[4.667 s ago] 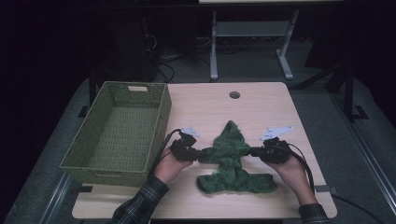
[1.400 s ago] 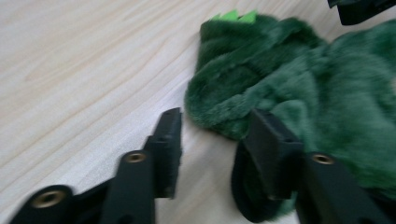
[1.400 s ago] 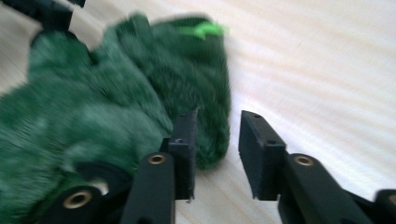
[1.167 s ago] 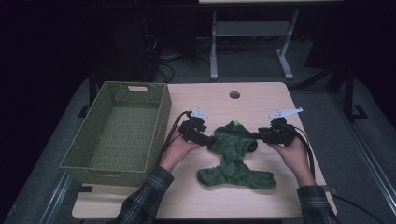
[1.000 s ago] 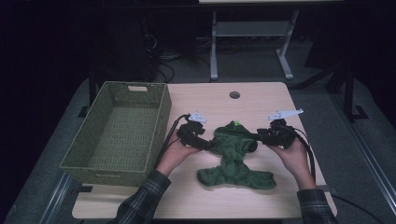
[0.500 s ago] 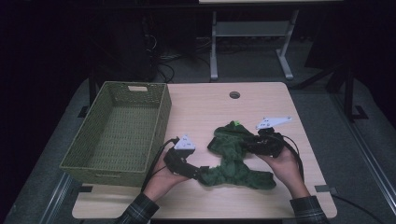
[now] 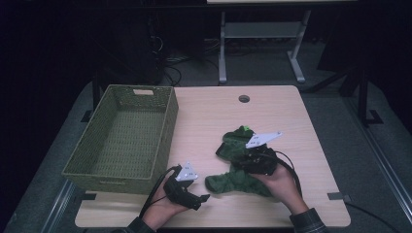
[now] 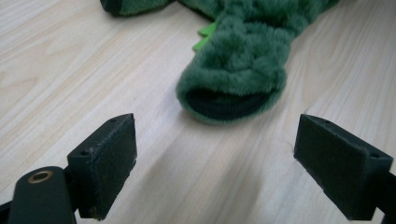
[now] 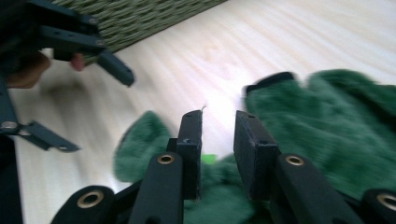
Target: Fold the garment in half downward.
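Note:
A green fuzzy garment (image 7: 237,182) lies crumpled on the wooden table (image 7: 209,111), with a black-lined cuff (image 8: 224,103) facing my left gripper. My left gripper (image 7: 201,200) sits near the table's front edge, just left of the garment. Its jaws have widened and stand open with only bare wood between them (image 8: 217,130). My right gripper (image 7: 237,156) hovers over the garment's middle. Its jaws (image 9: 218,119) have just been closing to a narrow gap. Wood shows through the gap and no cloth is pinched. The garment (image 9: 336,130) spreads under and beside them.
A green woven basket (image 7: 111,177) stands empty at the table's left, close behind my left gripper (image 9: 98,114) and visible in the right gripper view (image 9: 140,18). A round hole (image 7: 244,98) marks the table's far middle. Bare wood lies right of the garment.
Both hands came toward the front of the table. The left gripper let go of the garment's left side and dropped to the front edge. The garment's upper part now lies bunched.

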A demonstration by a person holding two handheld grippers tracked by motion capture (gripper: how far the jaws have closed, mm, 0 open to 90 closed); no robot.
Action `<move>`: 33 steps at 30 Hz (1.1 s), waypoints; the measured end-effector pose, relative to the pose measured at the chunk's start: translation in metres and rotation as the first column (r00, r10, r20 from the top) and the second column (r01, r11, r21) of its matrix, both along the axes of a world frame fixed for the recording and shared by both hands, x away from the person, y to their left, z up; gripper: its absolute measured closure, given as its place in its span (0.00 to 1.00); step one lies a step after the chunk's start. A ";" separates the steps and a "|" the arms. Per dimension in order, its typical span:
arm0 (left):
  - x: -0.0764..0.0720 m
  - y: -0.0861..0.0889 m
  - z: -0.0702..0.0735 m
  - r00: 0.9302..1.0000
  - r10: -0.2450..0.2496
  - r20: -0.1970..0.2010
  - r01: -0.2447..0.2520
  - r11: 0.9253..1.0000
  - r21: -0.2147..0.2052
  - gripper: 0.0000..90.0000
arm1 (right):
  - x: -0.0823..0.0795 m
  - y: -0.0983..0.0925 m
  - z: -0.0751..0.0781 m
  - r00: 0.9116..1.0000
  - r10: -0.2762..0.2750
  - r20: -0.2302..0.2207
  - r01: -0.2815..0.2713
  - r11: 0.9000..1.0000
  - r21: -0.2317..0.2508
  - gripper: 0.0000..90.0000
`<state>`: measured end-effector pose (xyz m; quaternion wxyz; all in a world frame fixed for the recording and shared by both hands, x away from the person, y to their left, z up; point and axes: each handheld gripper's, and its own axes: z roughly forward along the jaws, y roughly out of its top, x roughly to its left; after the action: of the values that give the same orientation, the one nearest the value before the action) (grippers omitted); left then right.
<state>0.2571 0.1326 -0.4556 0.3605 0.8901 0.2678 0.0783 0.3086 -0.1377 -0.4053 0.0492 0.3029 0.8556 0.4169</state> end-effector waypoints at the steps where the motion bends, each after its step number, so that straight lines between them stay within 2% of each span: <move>1: -0.001 0.000 -0.001 1.000 -0.002 -0.003 0.002 1.000 0.005 0.14 | -0.002 0.004 -0.001 1.000 0.022 0.009 -0.022 1.000 -0.001 0.81; 8: -0.004 0.004 -0.010 1.000 -0.019 0.001 0.018 0.999 0.040 0.14 | -0.019 0.039 -0.010 0.993 0.120 -0.013 -0.121 0.992 -0.042 0.83; 10: -0.004 0.004 -0.013 1.000 -0.026 0.015 0.024 0.997 0.070 0.14 | -0.024 0.054 -0.018 0.988 0.155 -0.023 -0.156 0.985 -0.069 0.83; 16: -0.005 0.008 -0.018 0.998 -0.045 0.041 0.044 0.999 0.025 0.14 | -0.030 0.069 -0.023 0.981 0.190 -0.028 -0.191 0.978 -0.082 0.84; 17: -0.005 0.008 -0.018 0.998 -0.046 0.041 0.045 0.999 0.024 0.14 | -0.030 0.071 -0.025 0.978 0.209 -0.012 -0.210 0.973 -0.101 0.85; 18: -0.005 0.008 -0.018 0.998 -0.047 0.042 0.046 0.999 0.021 0.14 | -0.032 0.075 -0.027 0.977 0.212 -0.021 -0.213 0.972 -0.102 0.85; 20: -0.005 0.009 -0.019 0.998 -0.046 0.051 0.046 0.999 0.007 0.14 | -0.031 0.079 -0.032 0.976 0.218 -0.006 -0.217 0.967 -0.129 0.84; 23: -0.005 0.010 -0.019 0.997 -0.055 0.057 0.054 0.998 0.012 0.14 | -0.030 0.083 -0.038 0.979 0.202 -0.024 -0.203 0.968 -0.148 0.84; 24: -0.005 0.010 -0.019 0.997 -0.057 0.059 0.056 0.998 0.013 0.14 | -0.030 0.085 -0.041 0.979 0.202 -0.021 -0.203 0.965 -0.166 0.83; 25: -0.005 0.010 -0.020 0.997 -0.056 0.058 0.055 0.998 0.008 0.14 | -0.030 0.087 -0.045 0.979 0.203 -0.005 -0.199 0.958 -0.204 0.82; 26: -0.005 0.010 -0.020 0.997 -0.057 0.059 0.057 0.998 0.011 0.14 | -0.030 0.087 -0.045 0.979 0.203 -0.005 -0.199 0.958 -0.204 0.82; 28: -0.004 0.011 -0.020 0.996 -0.061 0.068 0.061 0.998 0.014 0.14 | -0.029 0.089 -0.051 0.979 0.203 0.000 -0.197 0.951 -0.239 0.83; 31: -0.005 0.010 -0.020 0.997 -0.054 0.063 0.054 0.999 0.001 0.14 | -0.031 0.090 -0.054 0.980 0.197 0.030 -0.184 0.952 -0.243 0.92; 33: -0.005 0.011 -0.021 0.996 -0.060 0.066 0.060 0.998 0.001 0.14 | -0.032 0.089 -0.054 0.980 0.196 0.027 -0.184 0.953 -0.239 0.96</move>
<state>0.2524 0.1434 -0.4761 0.3718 0.8945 0.2290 0.0964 0.2769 -0.0483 -0.4598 0.0659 0.2007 0.9226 0.3227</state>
